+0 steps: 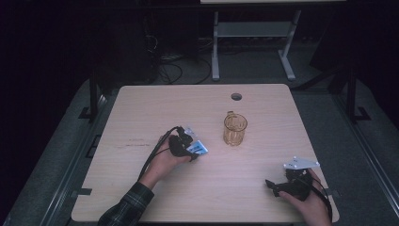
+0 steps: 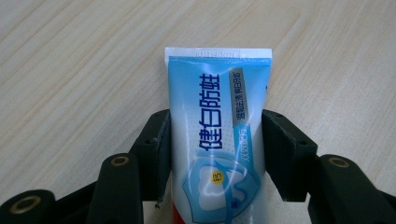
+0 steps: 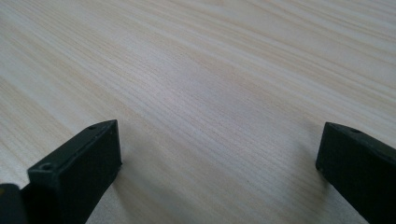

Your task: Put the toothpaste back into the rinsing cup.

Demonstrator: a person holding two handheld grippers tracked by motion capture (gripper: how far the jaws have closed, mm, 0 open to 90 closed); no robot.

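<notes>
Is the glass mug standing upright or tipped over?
Upright: the glass mug stands on its base on the table, its open rim facing up.

The only readable writing stands on the blue and white toothpaste tube (image 2: 217, 135), seen close up in the left gripper view. Large dark blue Chinese characters run along its length: 健白防蛀. Beside them, a grey band carries smaller white Chinese characters, too small to make out with certainty. Below the band runs a short line of pale letters, blurred. A small yellow circle near a tooth picture holds tiny characters, unreadable. The crimped white end bears faint embossed marks, also unreadable.
</notes>
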